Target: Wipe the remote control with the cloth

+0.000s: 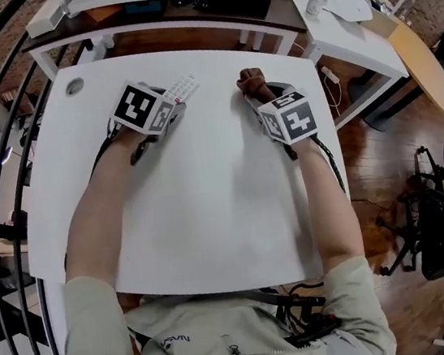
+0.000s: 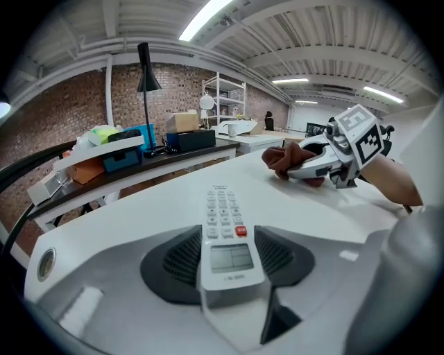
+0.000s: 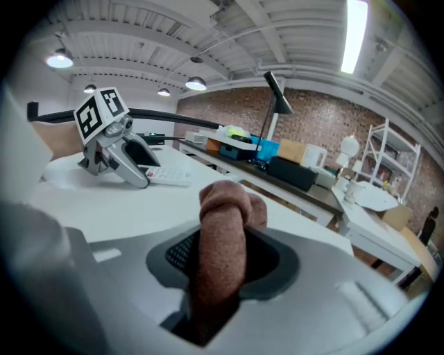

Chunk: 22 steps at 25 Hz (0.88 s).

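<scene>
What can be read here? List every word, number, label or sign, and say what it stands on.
No text reads with certainty.
Remote control: print above the buttons and a line under the display, both too blurred to read.
Shirt: short chest print, upside down, too blurred.
Marker cubes on the left gripper and right gripper: square patterns only, no letters.
</scene>
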Available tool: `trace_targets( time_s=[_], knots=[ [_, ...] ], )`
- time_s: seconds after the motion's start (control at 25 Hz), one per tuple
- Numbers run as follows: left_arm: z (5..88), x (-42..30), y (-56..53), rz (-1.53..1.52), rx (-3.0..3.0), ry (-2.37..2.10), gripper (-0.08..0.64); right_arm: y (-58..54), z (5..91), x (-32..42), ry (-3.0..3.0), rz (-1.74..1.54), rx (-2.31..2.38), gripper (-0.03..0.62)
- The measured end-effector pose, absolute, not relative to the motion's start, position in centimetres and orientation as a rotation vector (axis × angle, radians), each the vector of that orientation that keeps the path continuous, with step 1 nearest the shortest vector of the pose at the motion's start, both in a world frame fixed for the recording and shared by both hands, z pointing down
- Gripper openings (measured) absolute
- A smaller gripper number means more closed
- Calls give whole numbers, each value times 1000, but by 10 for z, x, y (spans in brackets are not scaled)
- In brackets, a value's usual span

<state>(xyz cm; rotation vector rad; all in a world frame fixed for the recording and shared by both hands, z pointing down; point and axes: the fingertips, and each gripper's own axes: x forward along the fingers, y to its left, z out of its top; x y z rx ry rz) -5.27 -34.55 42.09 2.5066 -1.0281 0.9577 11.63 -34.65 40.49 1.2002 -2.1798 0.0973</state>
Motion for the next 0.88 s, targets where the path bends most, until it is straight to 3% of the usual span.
trace_targets(
  time_s=[0.28, 0.88],
  knots=[
    [382, -44, -335, 868, 2655, -1176, 244, -332, 347, 112, -2278, -60, 1341, 127],
    [212, -15, -256, 420, 3153, -1891, 244, -264, 171, 84, -2400, -692, 1563, 120]
  ],
)
